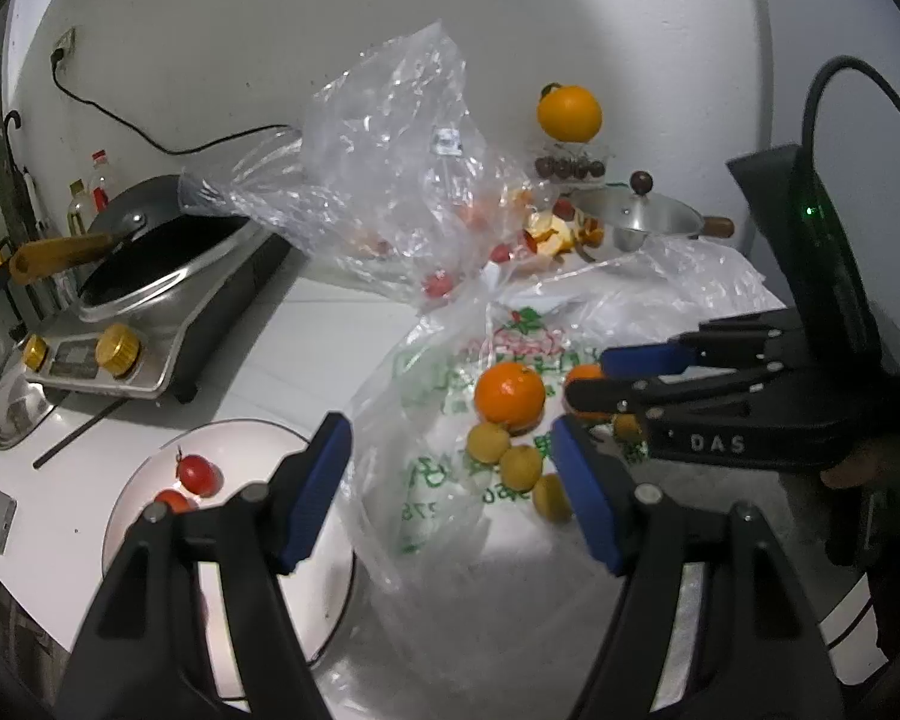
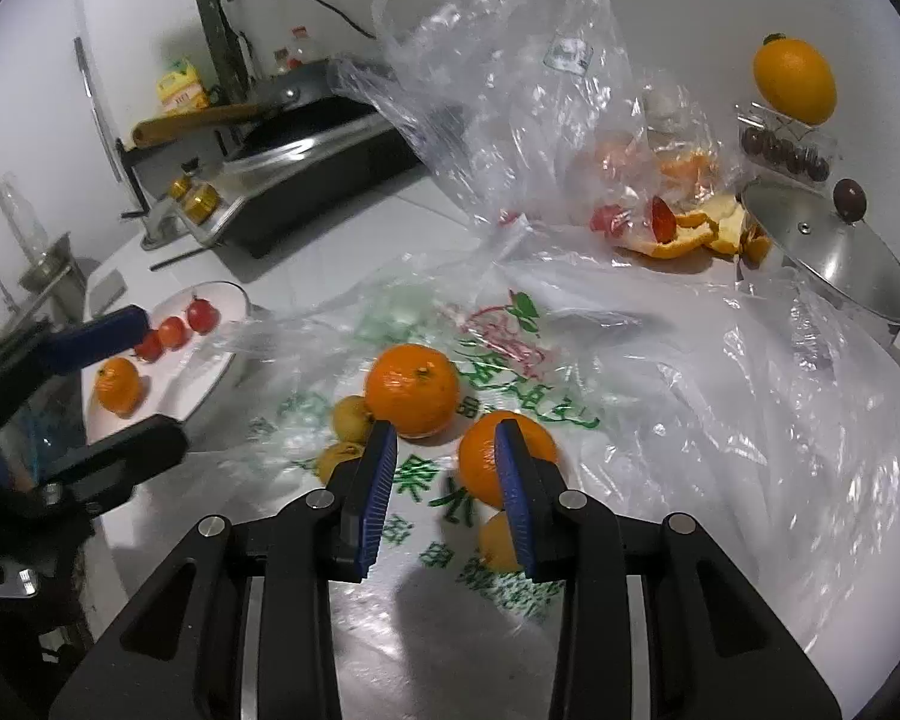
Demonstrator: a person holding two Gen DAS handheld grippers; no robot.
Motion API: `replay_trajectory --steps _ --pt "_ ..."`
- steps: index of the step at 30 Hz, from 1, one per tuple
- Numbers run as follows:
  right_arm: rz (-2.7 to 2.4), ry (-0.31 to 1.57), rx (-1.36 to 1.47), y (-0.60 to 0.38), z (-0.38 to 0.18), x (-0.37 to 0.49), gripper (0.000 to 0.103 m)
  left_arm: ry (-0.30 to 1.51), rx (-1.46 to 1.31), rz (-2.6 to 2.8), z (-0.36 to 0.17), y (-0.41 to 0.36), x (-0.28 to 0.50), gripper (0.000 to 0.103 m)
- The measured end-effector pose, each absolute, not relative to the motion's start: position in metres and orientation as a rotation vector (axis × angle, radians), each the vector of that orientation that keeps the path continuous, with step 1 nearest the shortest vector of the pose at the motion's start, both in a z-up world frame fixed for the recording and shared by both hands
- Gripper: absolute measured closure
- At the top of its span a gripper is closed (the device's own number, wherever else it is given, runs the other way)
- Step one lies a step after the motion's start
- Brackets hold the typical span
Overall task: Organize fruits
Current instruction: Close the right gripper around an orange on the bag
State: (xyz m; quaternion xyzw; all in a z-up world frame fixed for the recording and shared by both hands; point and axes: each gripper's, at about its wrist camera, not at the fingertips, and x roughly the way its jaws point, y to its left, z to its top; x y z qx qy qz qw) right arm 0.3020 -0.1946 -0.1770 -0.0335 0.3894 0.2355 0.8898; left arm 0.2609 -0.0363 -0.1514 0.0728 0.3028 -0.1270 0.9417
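Observation:
Two oranges lie on a printed plastic bag [image 2: 510, 354]: a far orange [image 2: 412, 389] and a near orange [image 2: 480, 468]. Small yellow fruits [image 1: 513, 457] lie beside them. My right gripper [image 2: 446, 450] is open and empty, low over the bag, its right finger in front of the near orange. It also shows in the left wrist view [image 1: 582, 375]. My left gripper [image 1: 450, 456] is open and empty over the gap between the bag and a white plate [image 2: 210, 354]. The plate holds cherry tomatoes [image 2: 177, 330] and a small orange [image 2: 118, 385].
A crumpled clear bag [image 1: 390, 150] stands behind, with orange peels [image 2: 696, 228] beside it. A pan on an induction cooker [image 1: 150, 294] is at the left. A pot lid [image 2: 834, 252], a box of dark fruit [image 2: 786, 150] and an orange [image 2: 795, 81] on it are at the right.

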Motion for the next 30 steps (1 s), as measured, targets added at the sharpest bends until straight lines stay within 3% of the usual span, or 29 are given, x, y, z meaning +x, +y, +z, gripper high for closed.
replay_trajectory --steps 8,12,30 --pt "0.379 0.806 -0.081 -0.213 -0.180 0.318 0.066 0.623 0.146 -0.277 -0.154 -0.040 0.267 0.033" --pt "0.358 0.837 -0.033 -0.229 -0.187 0.326 0.054 0.624 0.151 -0.289 -0.155 -0.044 0.270 0.033" --pt "0.370 0.748 0.015 -0.252 -0.165 0.315 0.056 0.649 0.192 -0.307 -0.157 -0.068 0.287 0.033"
